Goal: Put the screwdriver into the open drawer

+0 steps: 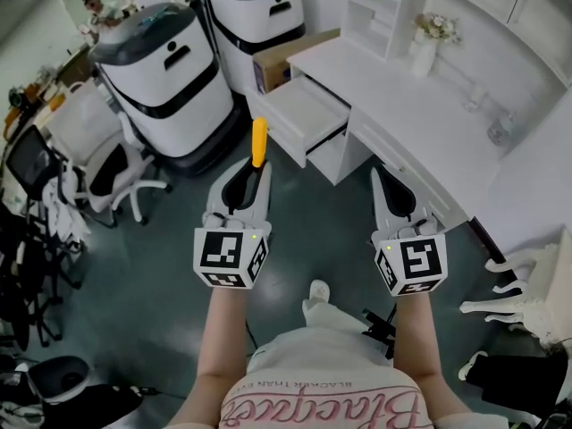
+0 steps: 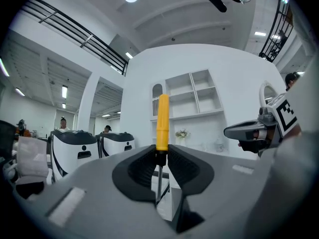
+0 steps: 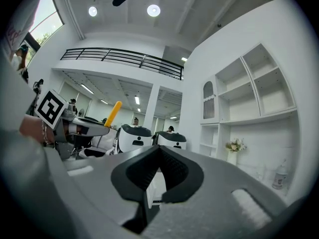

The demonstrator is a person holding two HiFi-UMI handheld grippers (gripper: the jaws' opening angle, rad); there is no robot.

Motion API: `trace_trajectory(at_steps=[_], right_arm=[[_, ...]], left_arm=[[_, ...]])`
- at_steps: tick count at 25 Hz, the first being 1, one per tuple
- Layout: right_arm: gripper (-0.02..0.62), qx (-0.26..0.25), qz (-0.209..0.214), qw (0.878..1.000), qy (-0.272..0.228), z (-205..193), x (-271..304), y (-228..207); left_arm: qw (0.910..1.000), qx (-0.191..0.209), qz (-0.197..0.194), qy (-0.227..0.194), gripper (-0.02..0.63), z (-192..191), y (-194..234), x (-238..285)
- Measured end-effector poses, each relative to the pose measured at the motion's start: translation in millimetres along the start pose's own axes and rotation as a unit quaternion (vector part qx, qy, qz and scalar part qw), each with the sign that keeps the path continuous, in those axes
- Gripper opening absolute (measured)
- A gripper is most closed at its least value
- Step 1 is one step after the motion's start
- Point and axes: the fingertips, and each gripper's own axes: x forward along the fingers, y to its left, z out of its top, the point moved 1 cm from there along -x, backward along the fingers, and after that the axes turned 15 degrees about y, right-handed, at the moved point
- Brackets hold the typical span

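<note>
The workspace is a room with a grey floor [image 1: 179,239] and a white desk [image 1: 420,105] along the right side. At the left stand two white-and-black machines [image 1: 165,70]. The left gripper [image 1: 254,172] points level. Its jaws are clamped on the screwdriver [image 1: 259,141] at the dark collar below the yellow handle, which stands upright above the pads. The screwdriver is outside the drawer [image 1: 304,113], near its front, over the floor. The drawer is pulled out of the desk, and its interior shows a plain white bottom. Behind it a cardboard box [image 1: 286,56] stands against the desk end; its contents cannot be determined. The right gripper [image 1: 386,179] has its jaws together, with nothing between them. A white vase [image 1: 423,56] holding flowers stands on the desk.
</note>
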Motion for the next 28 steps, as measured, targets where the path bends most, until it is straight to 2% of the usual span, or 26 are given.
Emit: trace_trajectory(at_steps=[6, 12, 19, 28], right_arm=[[0.002, 0.0, 0.019, 1.0, 0.003, 10, 52, -38], [0.002, 0.005, 0.031, 0.999, 0.006, 14, 82, -57], [0.002, 0.006, 0.038, 0.999, 0.016, 6, 101, -59], [0.002, 0.011, 0.024, 0.999, 0.027, 4, 133, -77]], left_arm=[[0.9998, 0.006, 0.014, 0.015, 0.092, 9, 7, 57], [0.9992, -0.008, 0.03, 0.027, 0.092, 8, 17, 84], [0.9992, -0.014, 0.026, 0.026, 0.092, 9, 19, 102], [0.9996, -0.013, 0.012, 0.024, 0.092, 18, 33, 142]])
